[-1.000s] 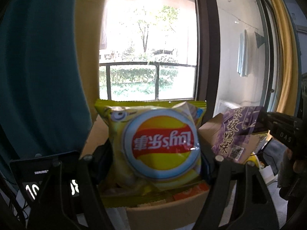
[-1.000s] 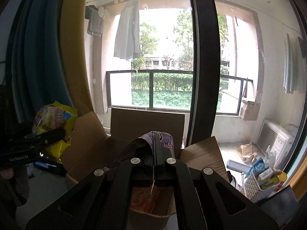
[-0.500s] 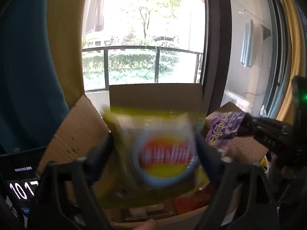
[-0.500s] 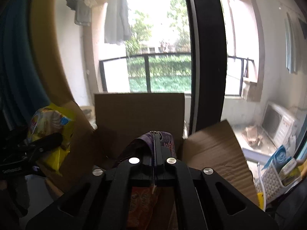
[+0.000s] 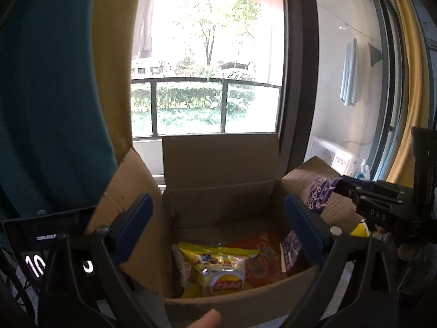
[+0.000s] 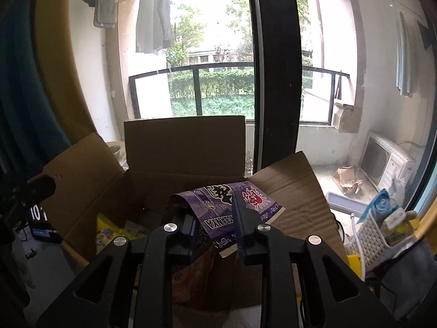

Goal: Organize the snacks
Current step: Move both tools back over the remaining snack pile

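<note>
Down inside the cardboard box (image 5: 218, 199), the yellow chip bag (image 5: 218, 270) lies flat on other snacks, next to an orange packet (image 5: 262, 257). Above it the left gripper (image 5: 218, 224) hangs with its jaws spread wide and nothing between them. At the box's right side, the right gripper (image 6: 215, 218) has its jaws partly parted around a purple packet (image 6: 218, 207), which sits between the fingers over the box; whether they pinch it, I cannot tell. Beyond the box is a window (image 5: 204, 68), and a white basket (image 6: 382, 235) stands to the right.
</note>
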`<state>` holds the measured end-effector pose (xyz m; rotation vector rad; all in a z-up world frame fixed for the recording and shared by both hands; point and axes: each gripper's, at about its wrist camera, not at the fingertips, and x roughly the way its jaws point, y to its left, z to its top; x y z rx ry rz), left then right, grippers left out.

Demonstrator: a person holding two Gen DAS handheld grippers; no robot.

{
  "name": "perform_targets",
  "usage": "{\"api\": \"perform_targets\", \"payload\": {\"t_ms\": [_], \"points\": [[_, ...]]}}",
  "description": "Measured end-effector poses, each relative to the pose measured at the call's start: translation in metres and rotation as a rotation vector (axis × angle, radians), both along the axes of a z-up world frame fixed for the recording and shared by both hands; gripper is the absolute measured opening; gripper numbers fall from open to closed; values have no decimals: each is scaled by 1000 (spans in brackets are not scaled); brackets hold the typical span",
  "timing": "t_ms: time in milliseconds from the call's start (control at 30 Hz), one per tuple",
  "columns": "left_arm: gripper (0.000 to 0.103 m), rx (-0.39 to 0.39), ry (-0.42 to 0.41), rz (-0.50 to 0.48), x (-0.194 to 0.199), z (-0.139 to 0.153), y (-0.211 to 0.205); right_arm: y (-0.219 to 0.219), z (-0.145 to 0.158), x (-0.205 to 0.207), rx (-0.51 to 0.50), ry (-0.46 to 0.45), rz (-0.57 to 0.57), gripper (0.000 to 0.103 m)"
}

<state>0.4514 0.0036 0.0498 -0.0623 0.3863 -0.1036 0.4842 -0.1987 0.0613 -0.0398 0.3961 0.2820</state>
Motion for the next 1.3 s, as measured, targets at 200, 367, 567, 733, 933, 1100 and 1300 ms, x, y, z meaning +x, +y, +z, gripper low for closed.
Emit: {"api": "perform_targets", "payload": {"t_ms": [200,367,567,733,933,1100,1300], "points": [[98,-6,-13,-18,-31,10,0,-5,6,-34,6,-18,4,26],[98,-3,-12,-31,-58,14,-2,-9,11,-58,10,-30,1,26],[98,-5,-35,-28,-91,20,1,-13,13,-88,23,-43,1,26],[98,-9,-31,-37,-117,14,4,-14,5,-117,38,-35,17,26],[98,-28,-24,-42,-151,4,10,-8,-8,-159,27,-18,63,34],[98,-19,-7,-42,-179,-8,15,-2,-23,-202,17,-14,103,45],[98,-30,-1,-28,-219,-23,25,14,-46,-251,-18,6,159,54]]}}
